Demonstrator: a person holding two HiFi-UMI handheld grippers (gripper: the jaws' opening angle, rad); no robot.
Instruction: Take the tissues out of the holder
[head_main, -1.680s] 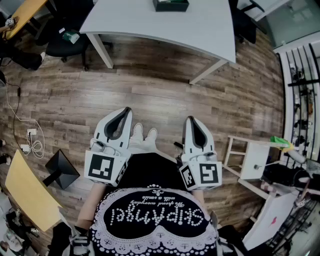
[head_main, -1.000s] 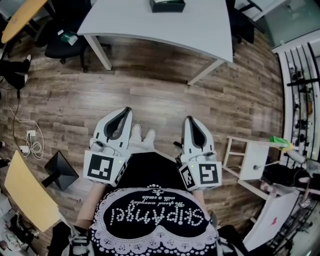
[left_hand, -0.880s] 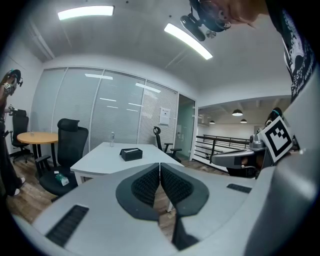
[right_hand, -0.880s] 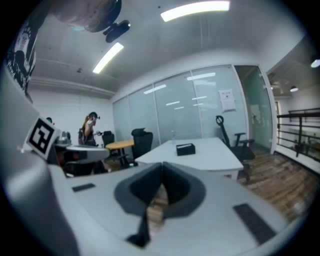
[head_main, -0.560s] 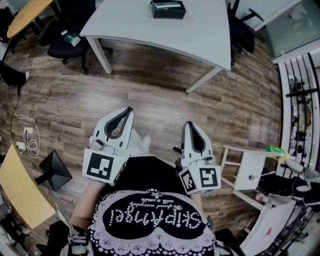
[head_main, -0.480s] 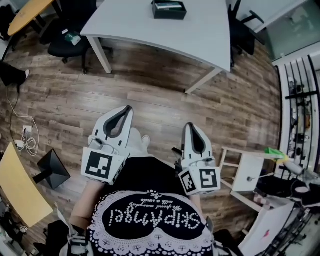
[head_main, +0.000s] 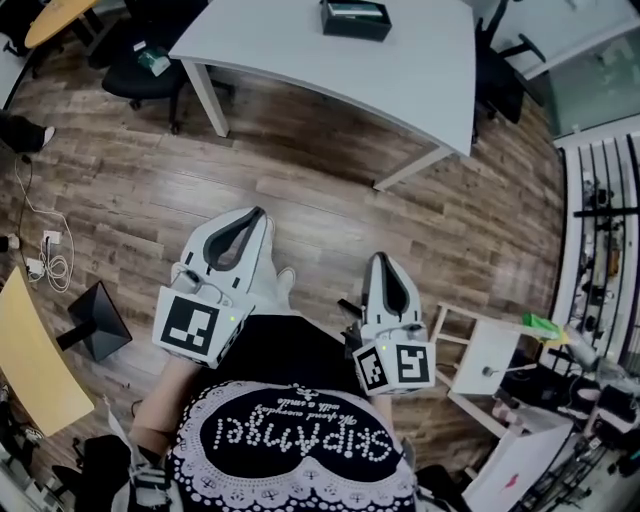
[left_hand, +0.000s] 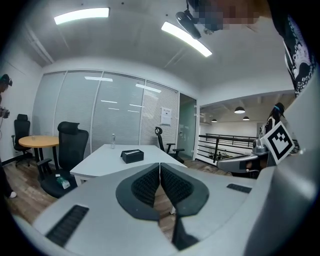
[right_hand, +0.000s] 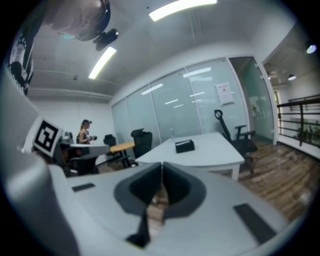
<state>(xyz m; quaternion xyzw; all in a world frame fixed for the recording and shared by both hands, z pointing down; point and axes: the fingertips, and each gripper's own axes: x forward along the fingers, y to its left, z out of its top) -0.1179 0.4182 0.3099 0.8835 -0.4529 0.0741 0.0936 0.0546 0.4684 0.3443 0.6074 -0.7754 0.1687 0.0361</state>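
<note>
A black tissue holder (head_main: 356, 18) sits on the white table (head_main: 300, 55) far ahead of me; it also shows small in the left gripper view (left_hand: 132, 155) and the right gripper view (right_hand: 185, 145). My left gripper (head_main: 258, 214) is held low over the wooden floor, well short of the table, jaws shut with nothing between them (left_hand: 159, 166). My right gripper (head_main: 381, 258) hangs beside it, a little nearer my body, also shut and empty (right_hand: 162, 167). Tissues inside the holder are too small to make out.
Black office chairs (head_main: 150, 70) stand left of the table, another at its right (head_main: 500, 70). A white stool (head_main: 480, 365) and cluttered shelves are at my right. A wooden board (head_main: 30, 360), a black stand (head_main: 95, 320) and cables (head_main: 45, 265) lie at my left. A person (right_hand: 85, 132) stands by a distant round table.
The view has shifted: the table and holder now sit further right and nearer. Both grippers stayed shut and dropped slightly lower in view, the right one more than the left.
</note>
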